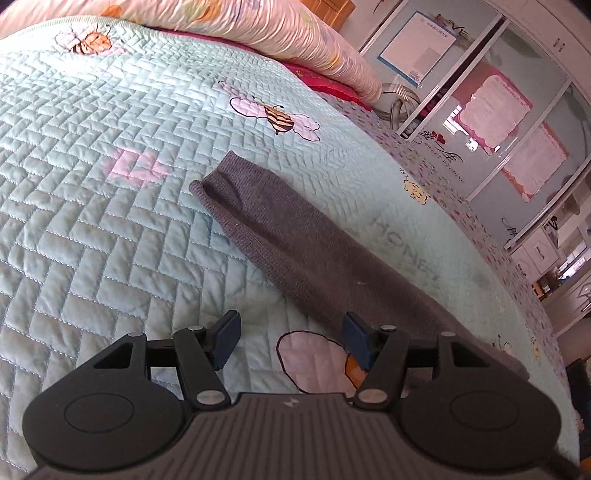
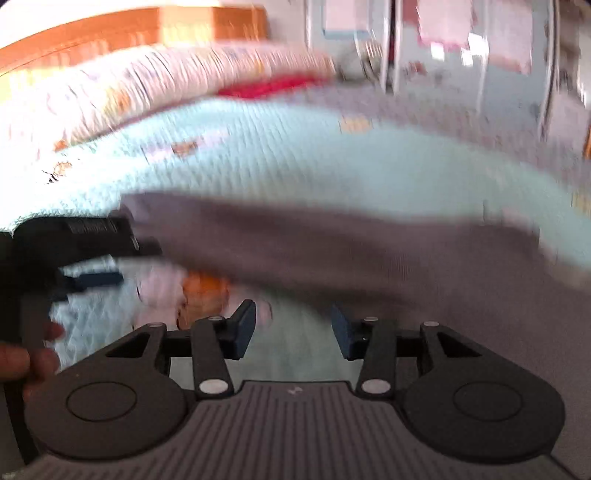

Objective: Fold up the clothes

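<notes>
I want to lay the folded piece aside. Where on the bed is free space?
Free: the quilt left of the grey garment, up to the pillow. Narrower: the strip between garment and the bed's right edge. Crowded: near the left gripper, where the garment lies.

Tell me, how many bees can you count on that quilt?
3 on the quilt: one bee at the far left, one mid-bed beyond the grey garment, one partly hidden between the gripper's fingers. More may lie hidden.

Black left gripper [image 1: 290, 341], blue-padded jaws, silver pivot screws, ribbed grey body.
</notes>
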Demonstrator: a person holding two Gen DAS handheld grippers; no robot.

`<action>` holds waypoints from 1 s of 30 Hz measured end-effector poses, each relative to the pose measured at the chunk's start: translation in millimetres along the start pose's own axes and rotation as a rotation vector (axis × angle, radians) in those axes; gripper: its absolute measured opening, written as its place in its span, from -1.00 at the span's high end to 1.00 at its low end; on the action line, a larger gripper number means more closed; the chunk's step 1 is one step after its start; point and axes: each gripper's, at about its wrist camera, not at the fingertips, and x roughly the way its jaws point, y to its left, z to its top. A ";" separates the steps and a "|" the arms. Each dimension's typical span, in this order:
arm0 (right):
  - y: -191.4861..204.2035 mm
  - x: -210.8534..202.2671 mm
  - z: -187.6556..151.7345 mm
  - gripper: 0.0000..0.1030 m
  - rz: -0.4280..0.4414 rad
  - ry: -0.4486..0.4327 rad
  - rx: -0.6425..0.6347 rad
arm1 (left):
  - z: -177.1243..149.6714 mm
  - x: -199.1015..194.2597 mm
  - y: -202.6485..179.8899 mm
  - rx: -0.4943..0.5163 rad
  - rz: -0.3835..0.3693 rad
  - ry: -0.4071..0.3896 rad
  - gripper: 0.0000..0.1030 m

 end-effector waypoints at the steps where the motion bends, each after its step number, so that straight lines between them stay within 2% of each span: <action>1: 4.4 -1.6 4.6 0.11 -0.010 -0.033 -0.030 | 0.7 -0.1 0.7 -0.003 -0.003 0.003 -0.24; 3: 3.0 11.6 11.4 0.12 -0.013 -0.031 -0.039 | 1.2 -0.6 1.1 -0.007 -0.006 0.006 -0.24; 6: -8.8 34.6 15.4 0.30 -0.014 0.003 0.045 | 2.1 -0.5 -1.1 0.001 -0.001 0.011 -0.24; 9: -13.1 67.0 6.5 0.32 0.003 0.127 0.119 | 3.2 0.3 -4.0 0.015 0.003 0.014 -0.24; 12: -3.7 62.6 14.0 0.33 0.012 0.137 0.080 | 3.8 0.3 -3.8 0.013 -0.002 0.014 -0.24; 13: -2.7 58.9 17.6 0.46 0.048 0.134 0.088 | 3.9 0.4 -3.8 0.012 -0.003 0.014 -0.24; 14: -2.6 54.5 20.1 0.50 0.089 0.117 0.095 | 4.0 0.4 -3.8 0.012 -0.003 0.013 -0.24; 15: -2.0 50.4 21.4 0.50 0.093 0.092 0.096 | 3.9 0.4 -4.1 0.013 -0.002 0.013 -0.24; 17: 2.8 46.1 20.5 0.49 0.046 0.034 0.087 | 3.7 0.6 -5.2 0.017 0.001 0.013 -0.24; 18: 2.1 50.1 17.7 0.49 0.041 0.037 0.099 | 3.5 0.8 -6.0 0.021 0.003 0.013 -0.24; 20: 0.9 69.2 7.4 0.47 0.073 0.124 0.131 | 3.1 1.1 -7.2 0.028 0.007 0.013 -0.24; 21: 4.4 65.8 6.7 0.47 0.069 0.097 0.093 | 2.9 1.2 -7.5 0.030 0.008 0.012 -0.24; 23: 8.9 57.4 14.5 0.46 0.066 0.111 0.076 | 2.9 1.5 -8.0 0.033 0.010 0.012 -0.25; 26: 2.6 36.1 14.0 0.48 0.109 0.017 0.121 | 3.2 1.9 -8.1 0.030 0.010 0.010 -0.25; 28: 3.5 38.5 8.6 0.46 0.057 0.036 0.084 | 4.1 1.5 -5.5 0.008 -0.004 0.009 -0.25; 29: 3.3 51.3 3.6 0.44 0.064 0.132 0.062 | 5.1 0.2 -0.4 -0.031 -0.034 0.008 -0.23; 30: 4.6 50.6 -0.2 0.44 0.072 0.110 0.025 | 6.1 -1.8 7.9 -0.095 -0.083 0.007 -0.17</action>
